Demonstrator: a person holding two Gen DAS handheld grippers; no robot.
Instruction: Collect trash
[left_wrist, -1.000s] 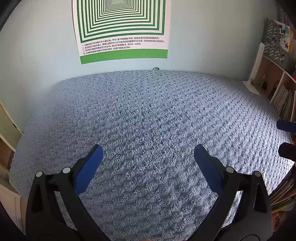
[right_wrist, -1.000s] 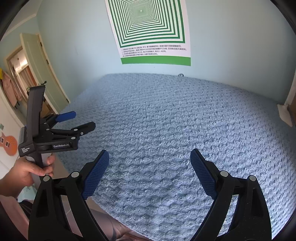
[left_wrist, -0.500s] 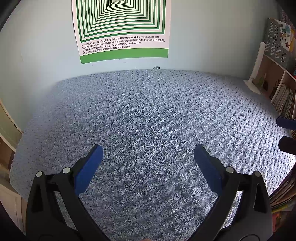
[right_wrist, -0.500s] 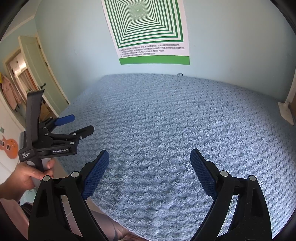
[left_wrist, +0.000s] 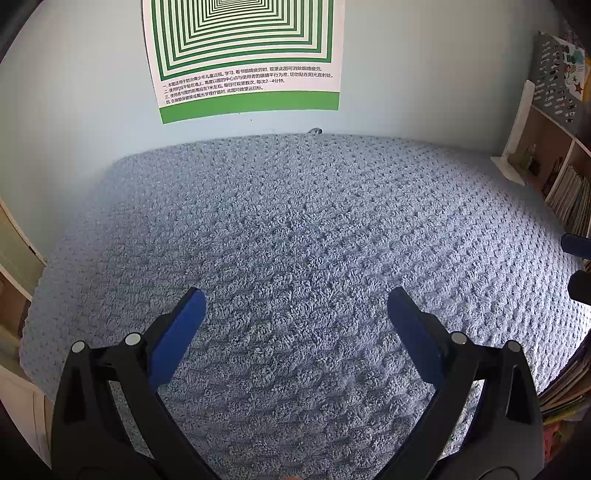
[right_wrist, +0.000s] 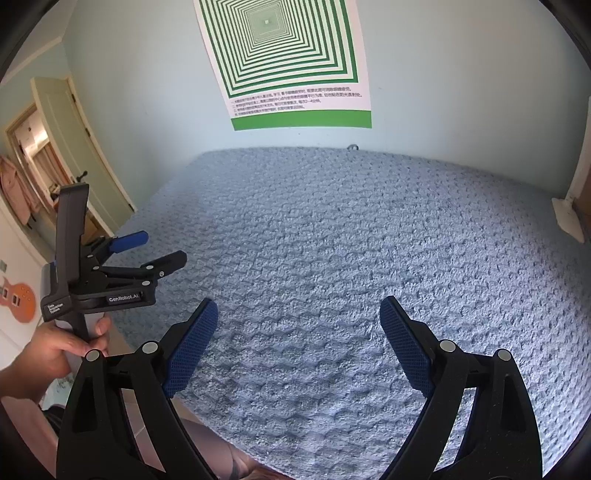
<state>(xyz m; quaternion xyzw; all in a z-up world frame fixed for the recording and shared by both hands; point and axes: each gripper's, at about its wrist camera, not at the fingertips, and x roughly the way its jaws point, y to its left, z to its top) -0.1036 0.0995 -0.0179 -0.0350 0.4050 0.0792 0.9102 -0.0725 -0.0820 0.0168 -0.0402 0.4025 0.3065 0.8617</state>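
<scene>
1. Left tool (left_wrist: 295, 306): jaws spread wide, nothing between the blue pads (left_wrist: 177, 332). It hangs over the near half of the bed (left_wrist: 314, 229).
2. Right tool (right_wrist: 299, 314): also wide, nothing gripped. Pads (right_wrist: 192, 350) show a textured blue face. It sits above the bed's near edge.
3. The right wrist view also catches the left tool (right_wrist: 162, 249) from the side, on the left of the frame, jaws parted, held by a hand (right_wrist: 59, 350) around its grip.
4. The left wrist view shows only two dark tips of the right tool (left_wrist: 580, 266) at the right edge.
5. The bed is covered by a blue-grey knobbly blanket (right_wrist: 351, 258), lying flat.
6. Trash: can't locate any in either view; only blanket under both tools.
7. Wall behind the bed carries a green-and-white nested-squares poster (left_wrist: 243, 55) with printed text under the pattern.
8. Small grey object (left_wrist: 315, 130) at the far bed edge against the wall; too small to identify.
9. Bookshelf (left_wrist: 565, 192) with books on the right; door (right_wrist: 74, 147) and a guitar-shaped wall decoration (right_wrist: 18, 302) on the left.
</scene>
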